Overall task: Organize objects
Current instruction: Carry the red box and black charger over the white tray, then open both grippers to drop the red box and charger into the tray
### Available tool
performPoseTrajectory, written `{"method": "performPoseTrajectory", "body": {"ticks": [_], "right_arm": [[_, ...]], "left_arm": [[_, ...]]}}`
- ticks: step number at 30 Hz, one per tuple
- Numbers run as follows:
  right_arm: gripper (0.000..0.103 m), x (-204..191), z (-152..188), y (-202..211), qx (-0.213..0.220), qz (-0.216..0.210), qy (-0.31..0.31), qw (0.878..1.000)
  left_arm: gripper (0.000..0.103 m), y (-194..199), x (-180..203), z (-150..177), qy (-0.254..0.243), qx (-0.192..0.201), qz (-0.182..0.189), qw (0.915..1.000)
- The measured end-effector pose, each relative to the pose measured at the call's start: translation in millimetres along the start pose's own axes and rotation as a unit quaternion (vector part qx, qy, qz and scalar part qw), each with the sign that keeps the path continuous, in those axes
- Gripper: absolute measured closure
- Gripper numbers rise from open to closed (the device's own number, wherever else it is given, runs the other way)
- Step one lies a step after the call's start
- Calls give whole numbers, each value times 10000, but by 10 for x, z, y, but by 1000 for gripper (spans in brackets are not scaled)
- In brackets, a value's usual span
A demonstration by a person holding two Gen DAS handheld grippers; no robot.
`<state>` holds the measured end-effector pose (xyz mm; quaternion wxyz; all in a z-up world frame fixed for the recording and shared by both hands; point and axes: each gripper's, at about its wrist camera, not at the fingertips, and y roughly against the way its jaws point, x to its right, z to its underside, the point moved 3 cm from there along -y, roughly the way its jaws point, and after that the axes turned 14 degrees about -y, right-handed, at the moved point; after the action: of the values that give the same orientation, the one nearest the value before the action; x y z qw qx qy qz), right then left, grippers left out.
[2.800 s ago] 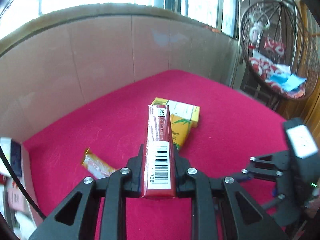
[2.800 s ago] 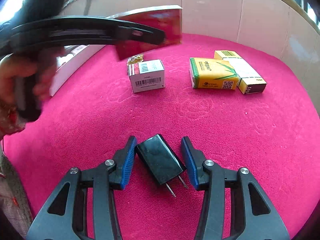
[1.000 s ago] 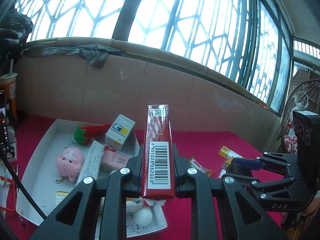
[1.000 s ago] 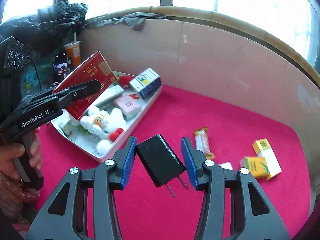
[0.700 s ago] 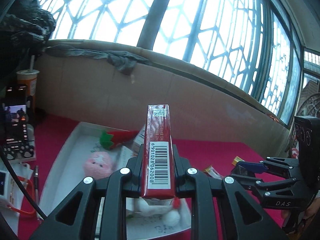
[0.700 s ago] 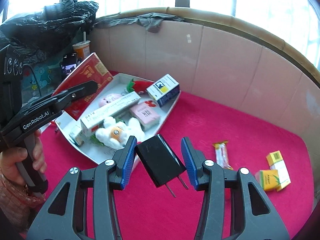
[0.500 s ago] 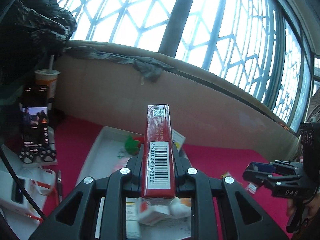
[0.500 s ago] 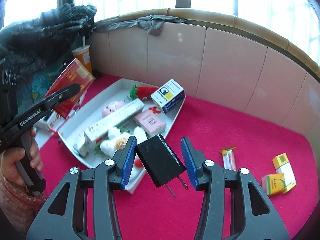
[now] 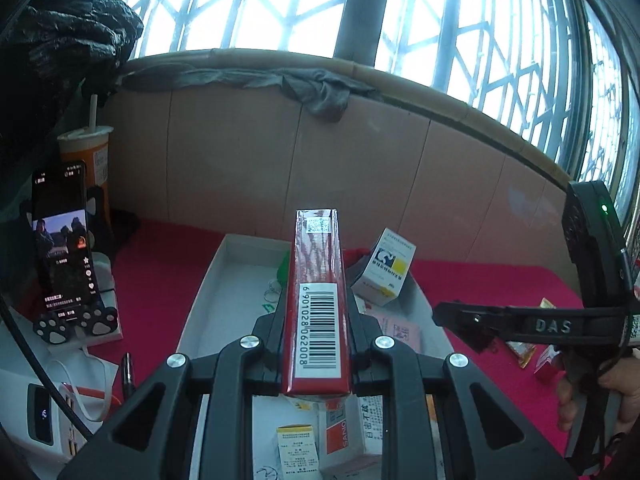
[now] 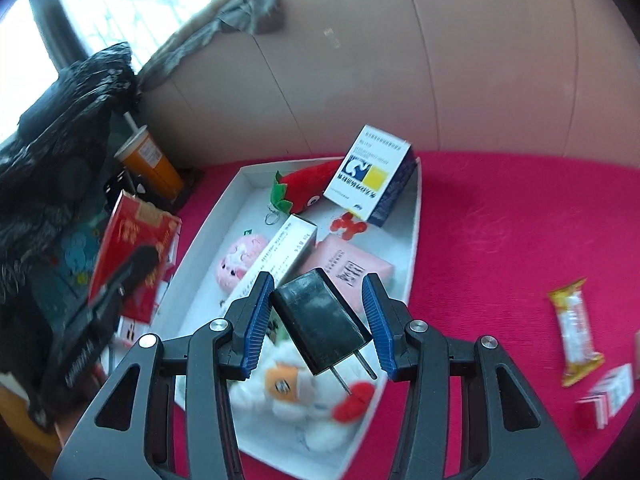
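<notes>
My left gripper is shut on a tall red box with a barcode, held upright over the near end of a white tray. In the right wrist view that red box and the left gripper hang at the tray's left side. My right gripper is shut on a black plug-in charger, prongs toward the camera, above the tray. The right gripper also shows at the right of the left wrist view, held by a hand.
The tray holds a blue-and-yellow box, a strawberry plush, a pink plush, a pink packet and white boxes. A phone on a stand and an orange cup stand left. A snack bar lies on the red cloth.
Both grippers have swung left over the tray and dipped; the tray looms larger under them. The right view has rolled. Both grips are unchanged.
</notes>
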<state>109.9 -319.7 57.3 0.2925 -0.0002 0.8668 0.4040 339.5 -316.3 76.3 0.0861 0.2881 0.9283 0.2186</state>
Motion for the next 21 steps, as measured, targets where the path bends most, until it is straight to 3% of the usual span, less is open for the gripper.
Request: {"method": "performPoseTrajectory", "body": {"ticks": [6,8,9,10,12,16,20,21], "right_arm": [[57,-58,-52,-210,150,-140,-231,9995],[44,-58,-44,-224,211,-184,-275,9992],[24,-58,-37,-209,256,-195,-272,9991],[17,-64,-24,-183,312,-244,-246,9989],[17,-80,6,-106,393,-281,-170,9987],[16,-41,76,135,587,-370,-185,9974],[14,127,185,405,707,-507,-428,9953],[9,191,220,472,723,-538,-513,9946]], "left_arm": [[81,-43,-29,44,34,-26,-10,10000],[74,-44,-34,44,59,-50,14,10000],[57,-42,-29,43,64,-55,35,10000],[34,-29,-24,41,73,-36,69,9999],[11,4,-9,38,74,33,41,10000],[10,97,27,33,100,120,-257,9995],[9,166,121,17,88,148,-238,9996],[9,183,160,10,57,153,-222,9996]]}}
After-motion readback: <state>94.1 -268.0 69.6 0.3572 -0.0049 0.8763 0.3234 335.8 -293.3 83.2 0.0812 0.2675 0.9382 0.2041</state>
